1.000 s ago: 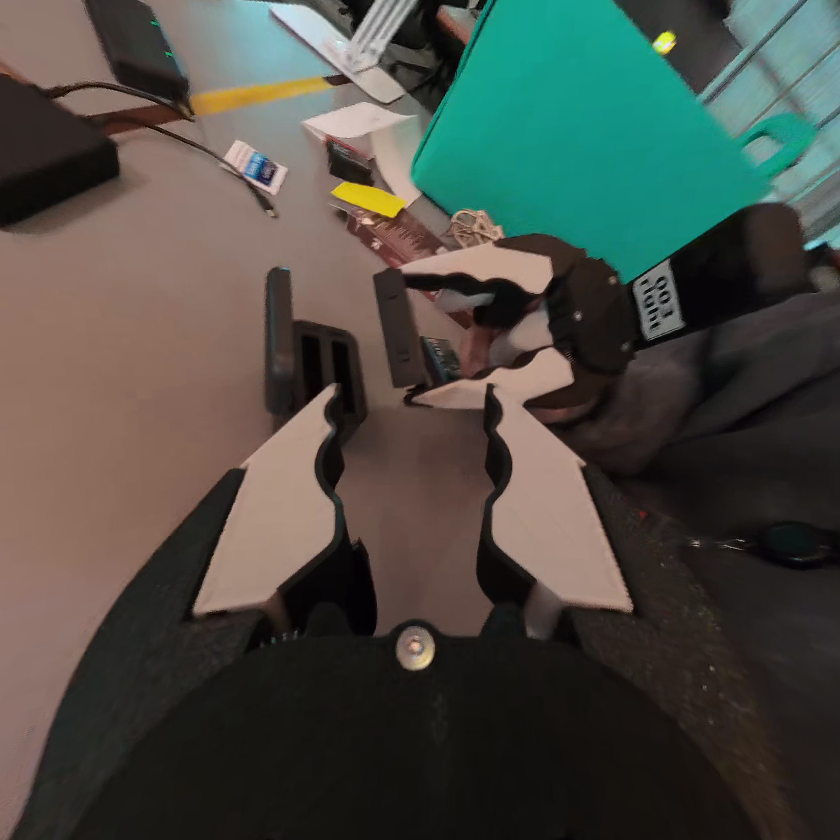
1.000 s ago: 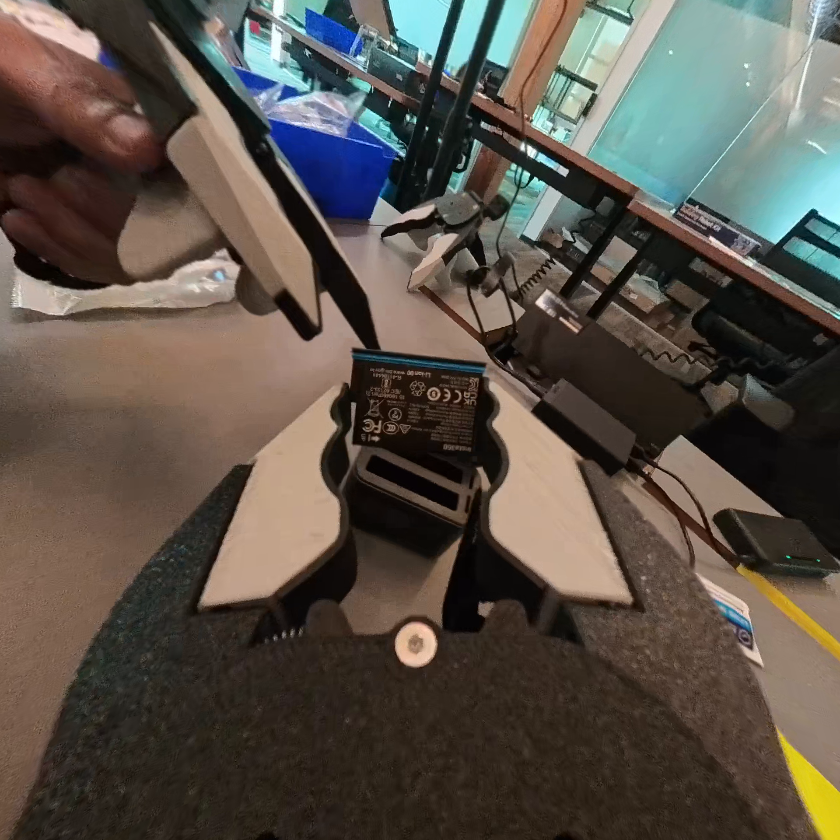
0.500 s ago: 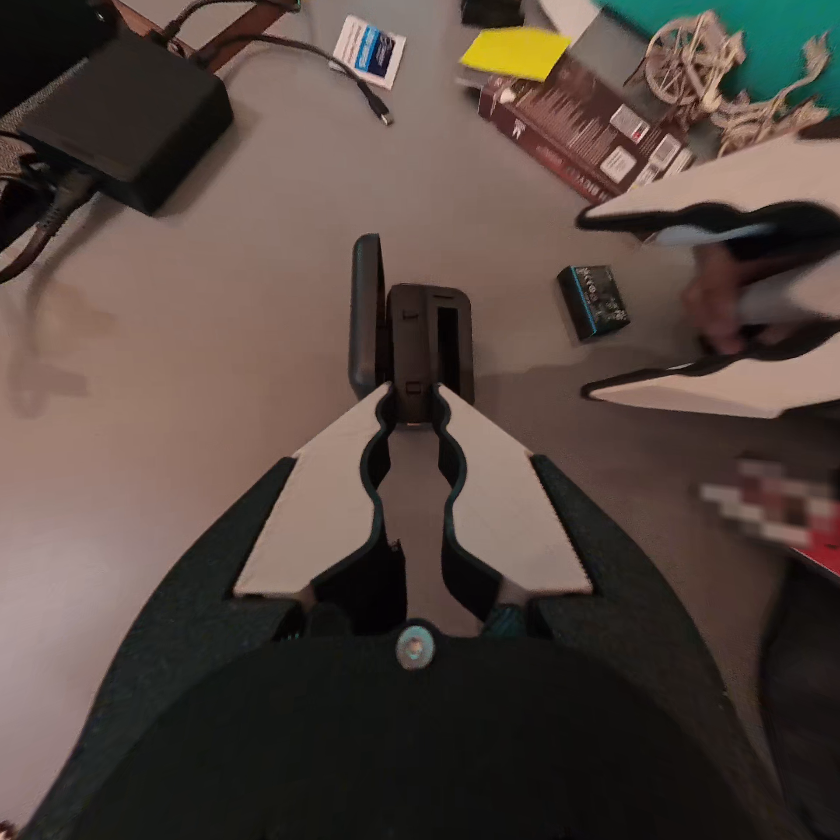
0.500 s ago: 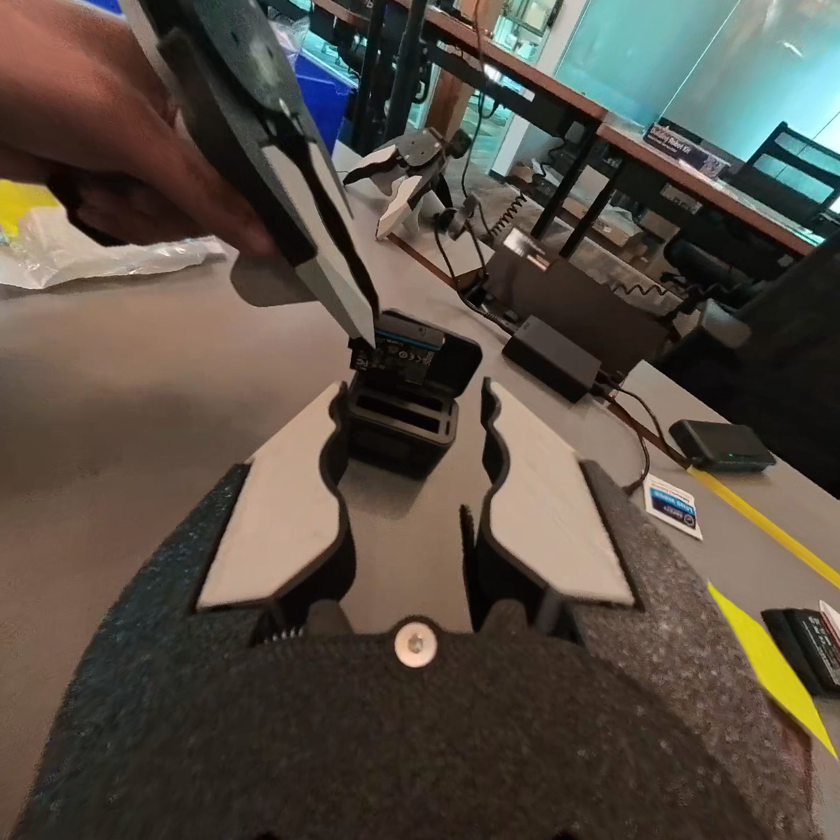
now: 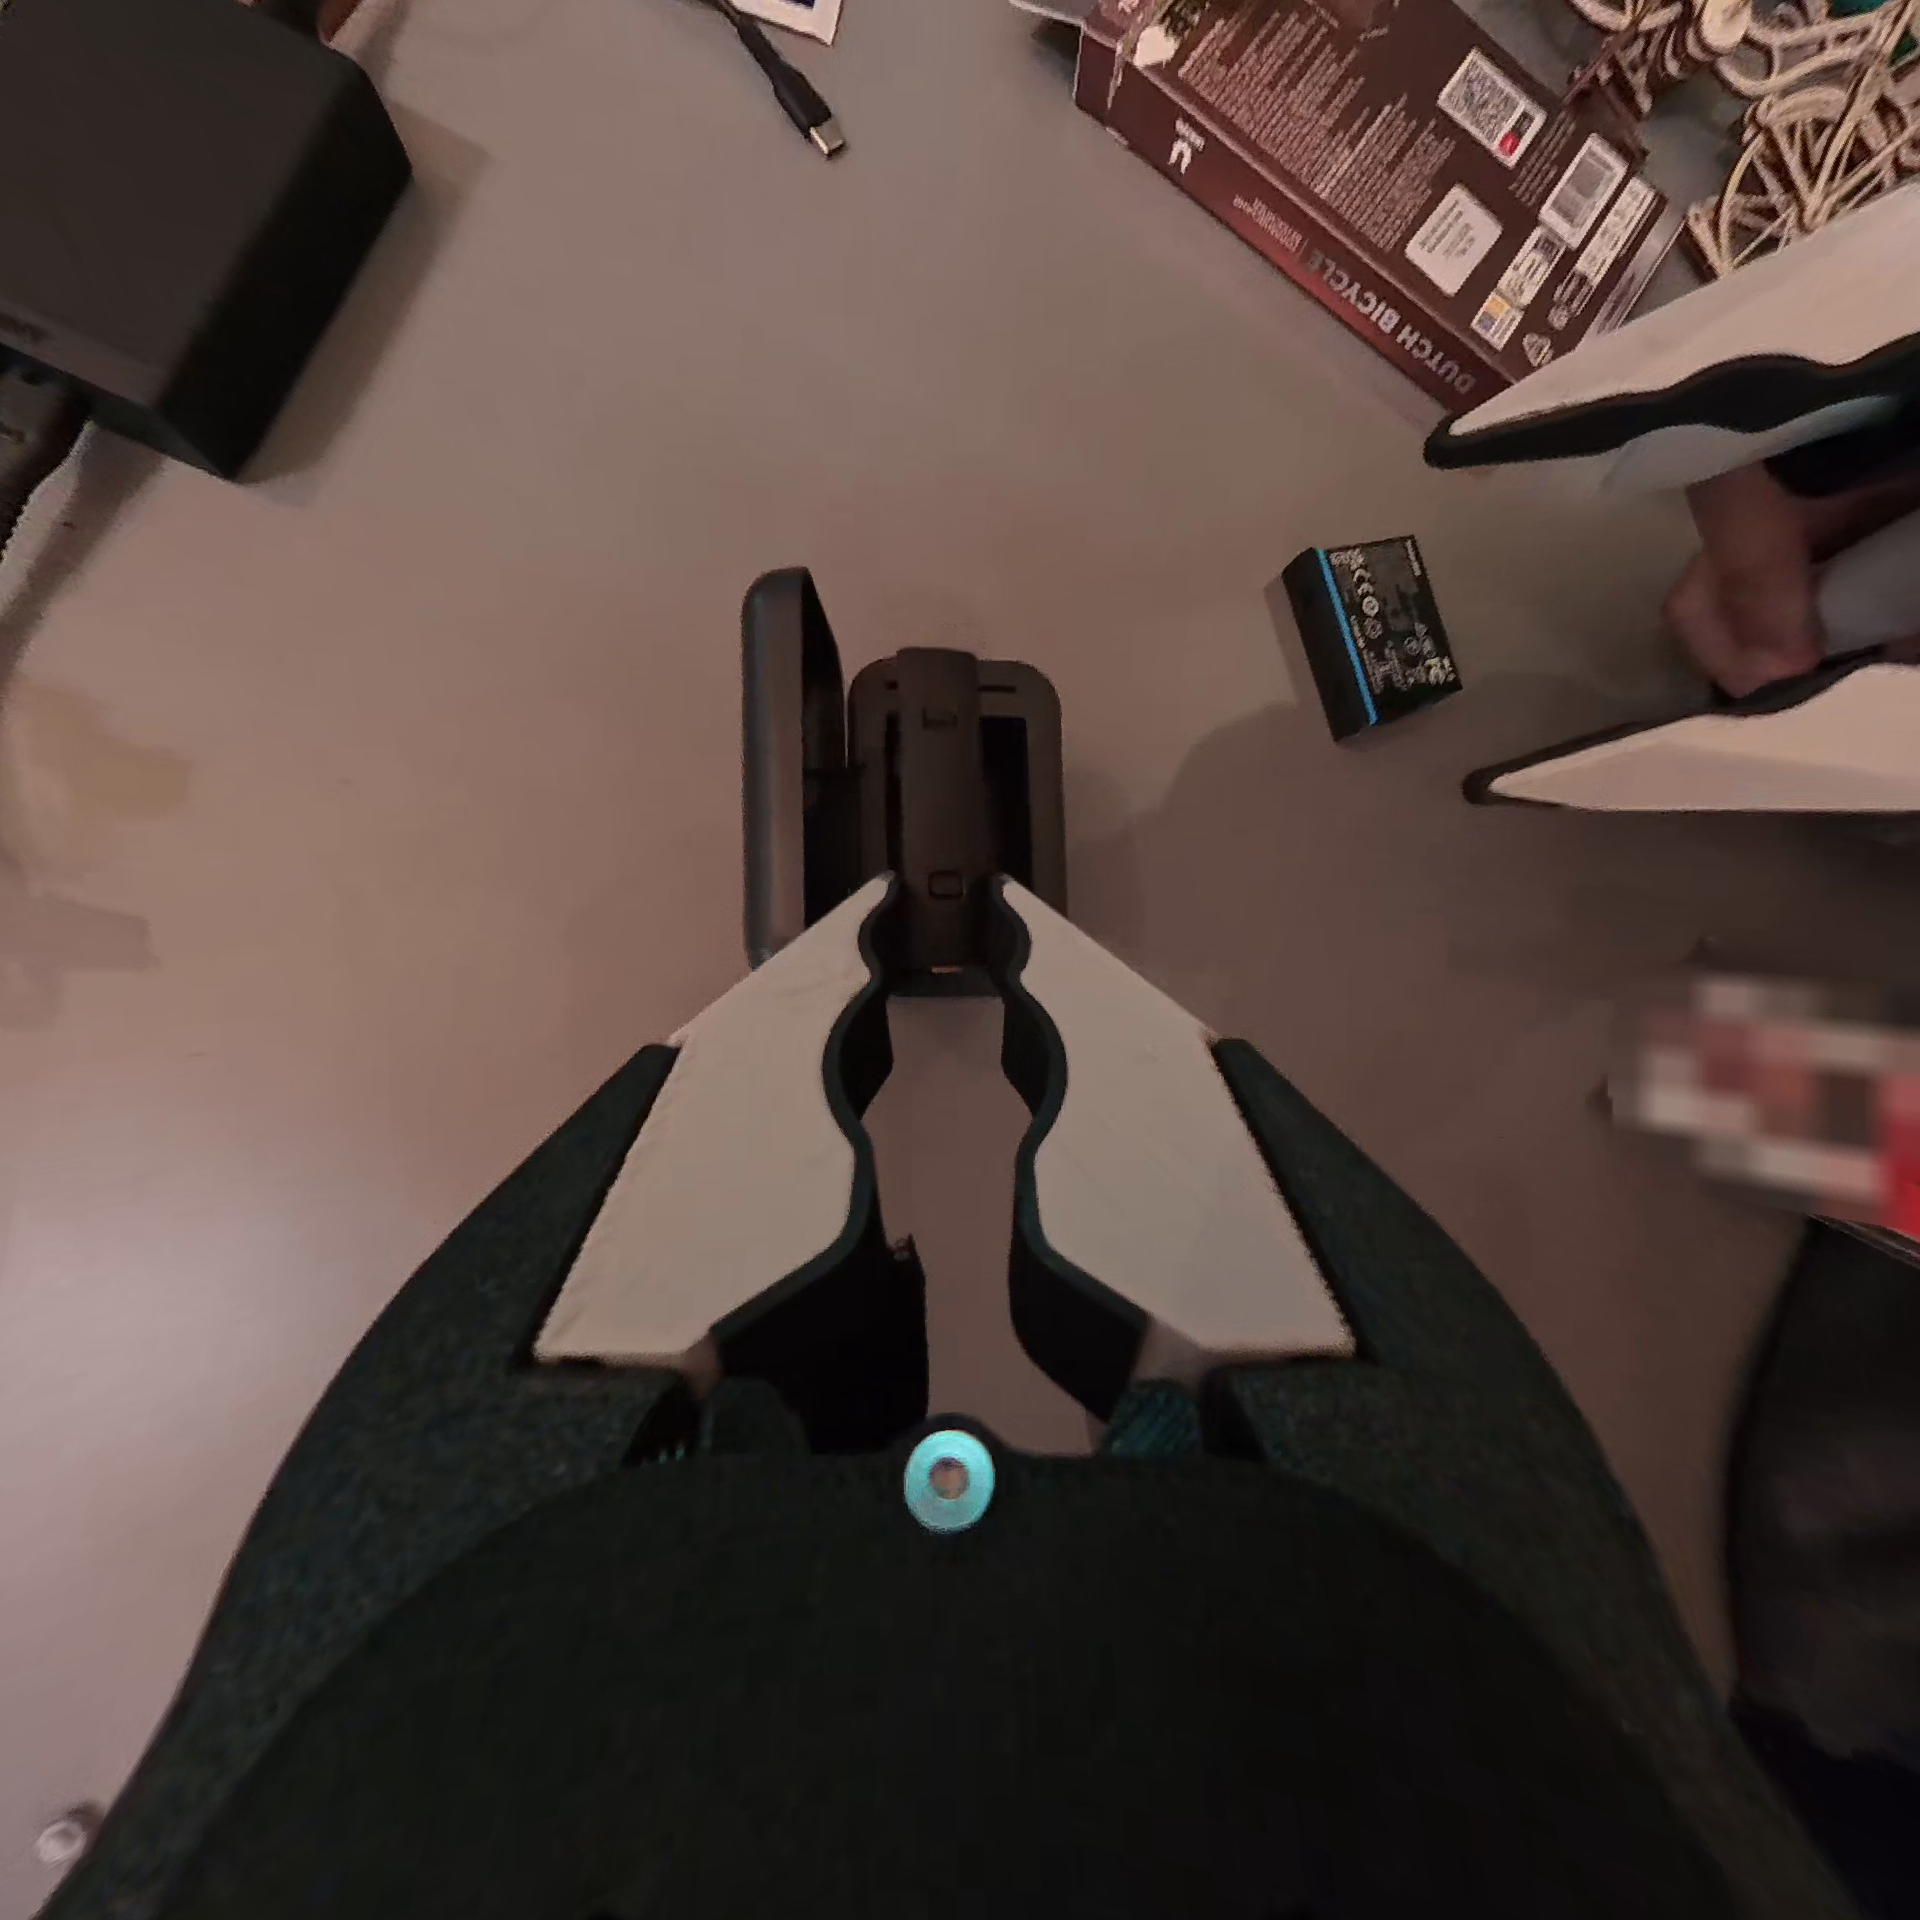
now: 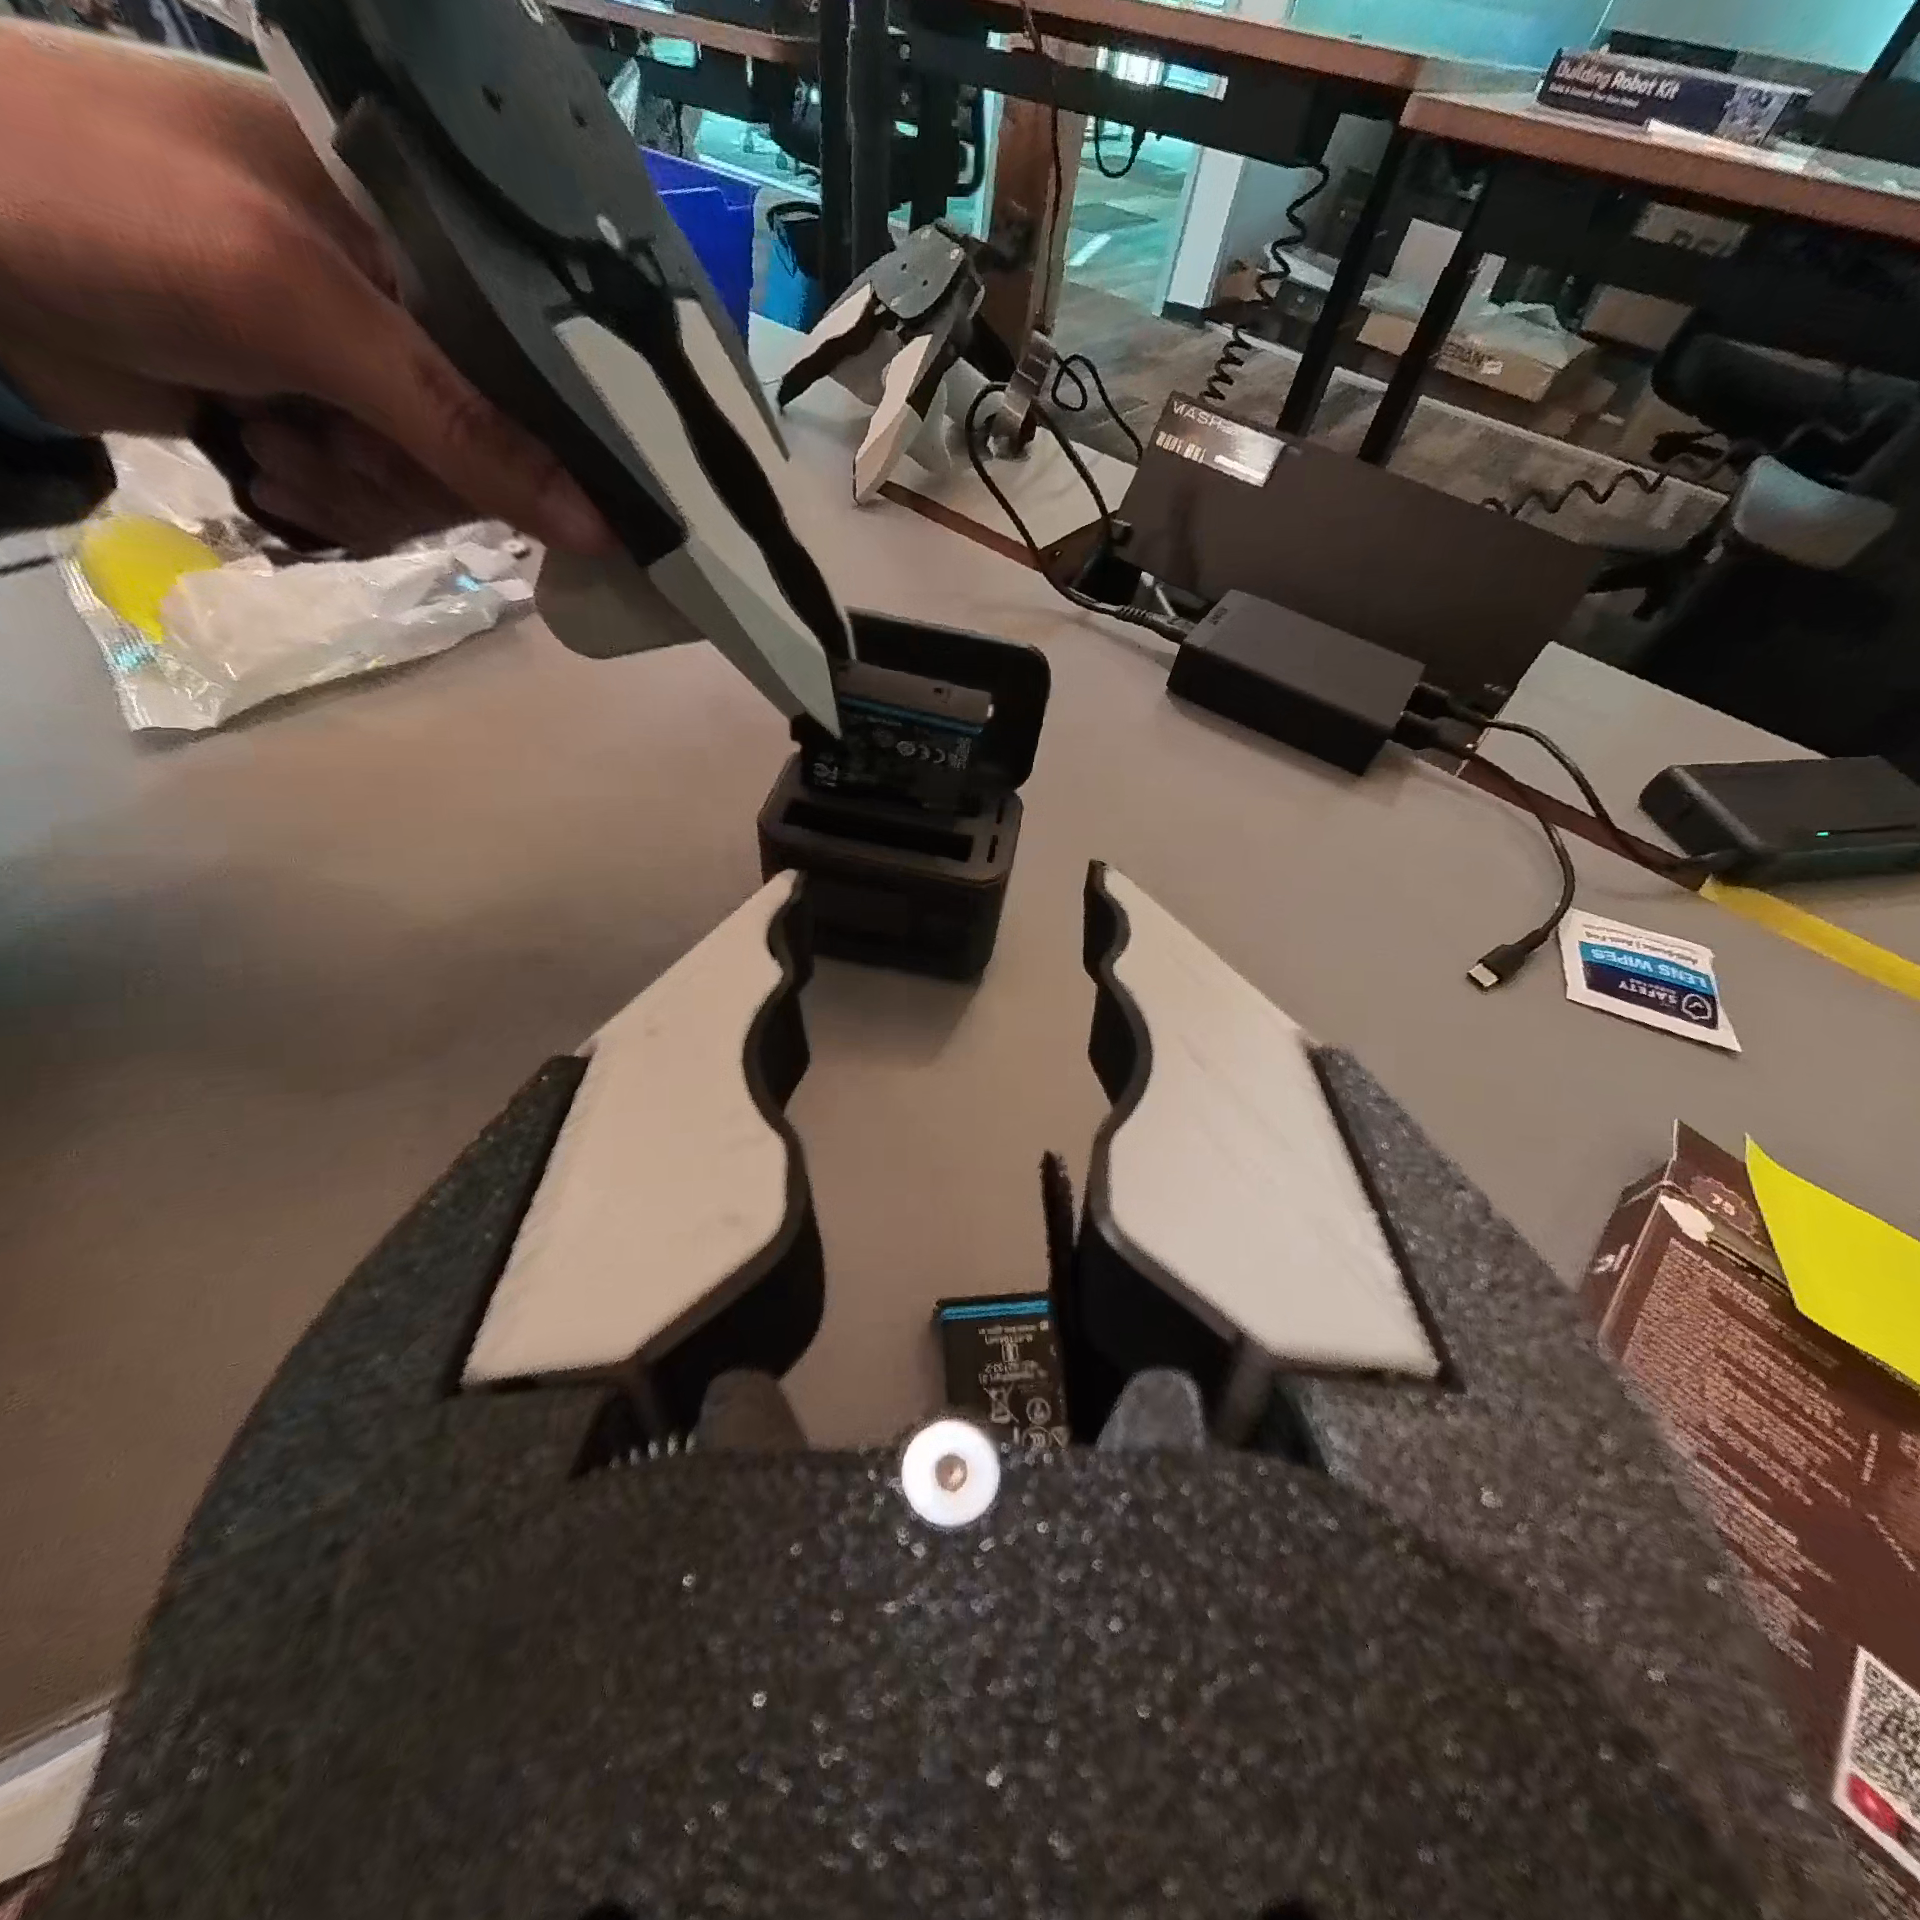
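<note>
My left gripper (image 5: 940,894) is shut on a black battery with a blue edge (image 5: 935,790). It holds the battery upright in the top of a small black charging case (image 5: 1039,748) whose lid (image 5: 774,748) stands open. In the right wrist view the left gripper (image 6: 831,696) comes down from the upper left, with the battery (image 6: 914,753) partly in the case (image 6: 883,904). My right gripper (image 6: 940,883) is open and empty, just short of the case. A second battery (image 6: 1003,1361) lies flat on the grey table under it, and also shows in the left wrist view (image 5: 1371,639).
A brown printed box (image 5: 1382,197) lies at the far right. A black power brick (image 6: 1294,691), a power bank (image 6: 1787,821), a loose USB cable (image 6: 1538,925) and a wipe packet (image 6: 1647,982) lie behind the case. A plastic bag (image 6: 291,623) lies at the left. A spare gripper (image 6: 904,343) stands at the back. The grippers' ends are close to 10 centimetres from one another.
The right gripper let go of the battery it held over the case, opened and drew back. The left gripper shut on that battery and now holds it in the case top.
</note>
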`<control>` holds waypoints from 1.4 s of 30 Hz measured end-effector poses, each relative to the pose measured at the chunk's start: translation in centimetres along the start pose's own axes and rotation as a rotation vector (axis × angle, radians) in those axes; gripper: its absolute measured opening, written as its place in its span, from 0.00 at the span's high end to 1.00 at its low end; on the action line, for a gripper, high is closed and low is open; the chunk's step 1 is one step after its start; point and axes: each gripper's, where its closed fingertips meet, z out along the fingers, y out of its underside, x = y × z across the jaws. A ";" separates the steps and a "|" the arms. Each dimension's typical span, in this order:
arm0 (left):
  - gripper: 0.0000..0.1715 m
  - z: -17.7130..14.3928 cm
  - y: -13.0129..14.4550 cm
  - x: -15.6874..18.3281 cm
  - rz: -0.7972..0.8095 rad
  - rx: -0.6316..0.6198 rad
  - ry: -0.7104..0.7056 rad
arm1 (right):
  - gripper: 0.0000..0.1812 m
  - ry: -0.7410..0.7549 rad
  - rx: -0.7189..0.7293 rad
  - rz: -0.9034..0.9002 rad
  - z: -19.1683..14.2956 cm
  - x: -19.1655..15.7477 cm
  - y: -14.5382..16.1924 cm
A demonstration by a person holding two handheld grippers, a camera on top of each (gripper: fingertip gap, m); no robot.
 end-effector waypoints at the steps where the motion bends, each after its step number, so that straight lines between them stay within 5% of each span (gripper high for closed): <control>1: 0.92 0.1 0.2 0.0 0.016 -0.017 0.000 | 0.71 -0.006 0.001 0.007 0.0 0.0 0.0; 10: 0.91 0.6 0.0 -0.3 0.016 0.003 -0.022 | 0.71 -0.022 -0.015 0.035 0.1 0.3 0.5; 13: 0.83 -0.1 -0.3 0.1 0.019 0.045 -0.025 | 0.72 -0.024 -0.024 0.055 -0.1 0.6 0.9; 20: 0.98 -0.8 -0.6 -0.2 0.091 0.056 -0.118 | 0.73 -0.037 -0.034 0.108 -0.2 1.1 1.4; 24: 0.98 -0.7 -0.1 -0.3 0.100 0.056 -0.143 | 0.74 -0.035 -0.041 0.102 -0.2 1.1 1.6; 29: 0.84 -0.3 -0.5 0.0 0.118 0.060 -0.130 | 0.74 -0.038 -0.061 0.105 -0.1 1.2 2.1; 39: 0.89 1.6 0.4 -1.4 0.259 -0.290 -0.216 | 0.75 -0.040 -0.060 0.111 -0.8 1.6 2.3; 42: 0.92 1.7 0.0 -1.3 0.244 -0.312 -0.207 | 0.75 -0.044 -0.065 0.111 -1.1 1.7 2.5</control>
